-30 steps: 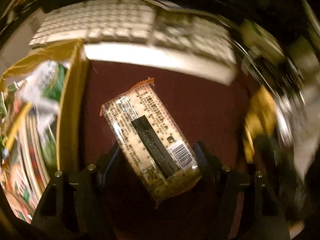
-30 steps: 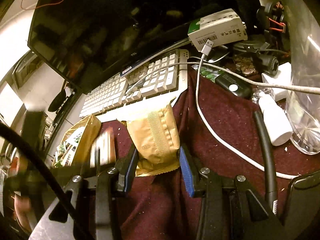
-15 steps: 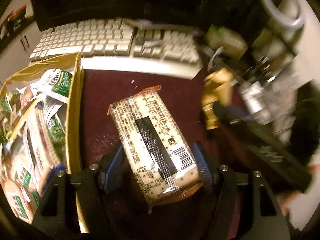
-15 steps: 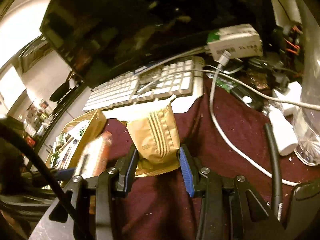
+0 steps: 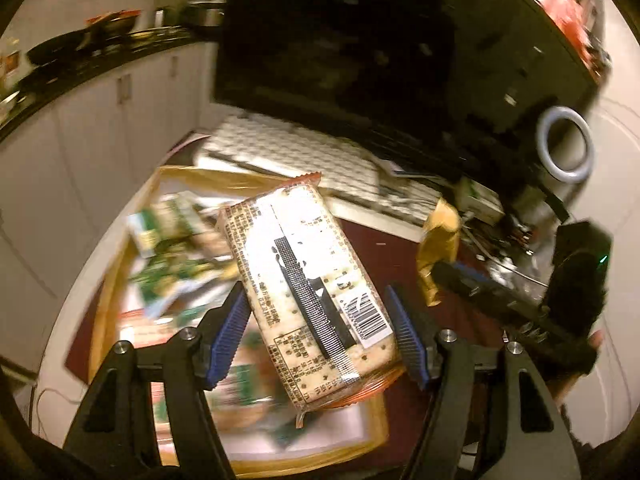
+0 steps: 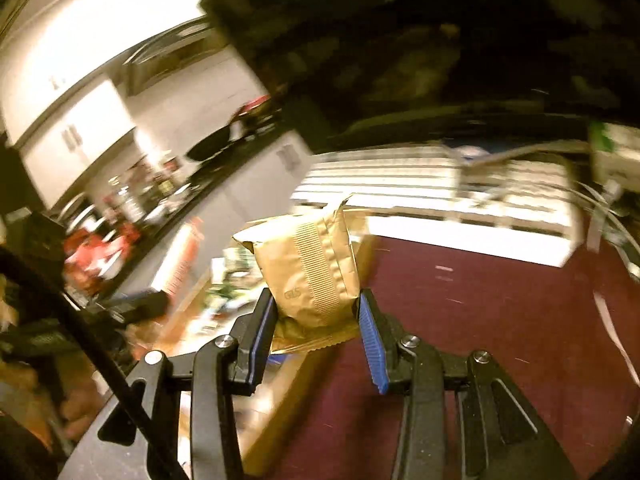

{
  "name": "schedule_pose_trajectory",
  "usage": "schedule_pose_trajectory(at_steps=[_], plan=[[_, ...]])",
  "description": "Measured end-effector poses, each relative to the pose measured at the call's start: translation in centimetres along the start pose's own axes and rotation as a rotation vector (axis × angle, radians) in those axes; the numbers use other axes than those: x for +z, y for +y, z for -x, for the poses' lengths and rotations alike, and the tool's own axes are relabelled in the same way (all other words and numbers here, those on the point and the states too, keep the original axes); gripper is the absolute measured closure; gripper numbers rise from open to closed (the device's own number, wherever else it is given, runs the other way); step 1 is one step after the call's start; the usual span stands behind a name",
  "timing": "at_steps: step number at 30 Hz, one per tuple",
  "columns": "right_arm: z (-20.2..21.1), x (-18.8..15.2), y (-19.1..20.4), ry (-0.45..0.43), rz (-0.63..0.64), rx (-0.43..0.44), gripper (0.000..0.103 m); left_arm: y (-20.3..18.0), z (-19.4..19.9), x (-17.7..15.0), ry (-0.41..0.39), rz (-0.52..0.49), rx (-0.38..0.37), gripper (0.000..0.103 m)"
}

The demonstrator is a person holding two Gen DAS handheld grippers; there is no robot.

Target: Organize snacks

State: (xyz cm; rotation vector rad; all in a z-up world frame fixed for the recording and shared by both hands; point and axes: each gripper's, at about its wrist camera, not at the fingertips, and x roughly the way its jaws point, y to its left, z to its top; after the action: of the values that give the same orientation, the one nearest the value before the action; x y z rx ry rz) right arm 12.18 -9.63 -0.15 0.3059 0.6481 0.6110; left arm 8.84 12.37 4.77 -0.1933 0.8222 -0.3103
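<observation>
We have two fisheye views, each riding just behind its own claw and looking forward along the fingers. The left wrist view tilts steeply down over the open box of snacks (image 5: 120,264), with the keyboard (image 5: 296,152) and dark monitor (image 5: 380,40) beyond. The right wrist view looks flatter, across the maroon worktop (image 6: 480,320) toward the same keyboard (image 6: 420,176) and monitor (image 6: 400,32). Both share the box (image 6: 280,400), and the left view catches the right claw (image 5: 432,276) from the side.
</observation>
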Motion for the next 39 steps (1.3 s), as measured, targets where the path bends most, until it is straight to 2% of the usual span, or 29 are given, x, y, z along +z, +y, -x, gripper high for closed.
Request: schedule_pose_trajectory(at_steps=[4, 7, 12, 17, 27, 29, 34, 37, 39], plan=[[-4.4, 1.8, 2.7, 0.092, 0.032, 0.015, 0.062, 3.0, -0.9, -0.5, 0.034, 0.035, 0.021, 0.034], [-7.7, 2.6, 3.8, 0.151, 0.072, -0.043, 0.062, 4.1, -1.7, -0.7, 0.053, 0.05, 0.006, 0.034], [-12.5, 4.6, 3.1, 0.229, 0.036, -0.059, 0.062, 5.6, -3.2, 0.0, 0.078, 0.045, -0.013, 0.034], [-15.6, 5.1, 3.4, 0.257, 0.054, -0.091, 0.062, 6.7, -4.8, 0.4, 0.109, 0.065, -0.017, 0.034], [-18.8, 5.4, 4.2, 0.31, 0.089, -0.126, 0.06, 7.8, -7.5, 0.8, 0.174, 0.083, -0.043, 0.034], [-18.9, 5.2, 4.2, 0.31, 0.071, -0.118, 0.059, 7.7, -7.3, 1.0, 0.169, 0.083, -0.042, 0.033], [-15.6, 5.4, 3.4, 0.229, 0.004, -0.066, 0.037, 8.1, -7.3, 1.0, 0.16, 0.117, -0.043, 0.027], [-12.4, 5.1, 2.7, 0.175, -0.046, -0.018, 0.034, 7.8, -6.2, 0.7, 0.116, 0.118, -0.045, 0.023], [-10.0, 4.4, 2.2, 0.146, -0.064, -0.003, 0.031, 6.8, -5.1, 0.3, 0.073, 0.089, -0.007, 0.021]])
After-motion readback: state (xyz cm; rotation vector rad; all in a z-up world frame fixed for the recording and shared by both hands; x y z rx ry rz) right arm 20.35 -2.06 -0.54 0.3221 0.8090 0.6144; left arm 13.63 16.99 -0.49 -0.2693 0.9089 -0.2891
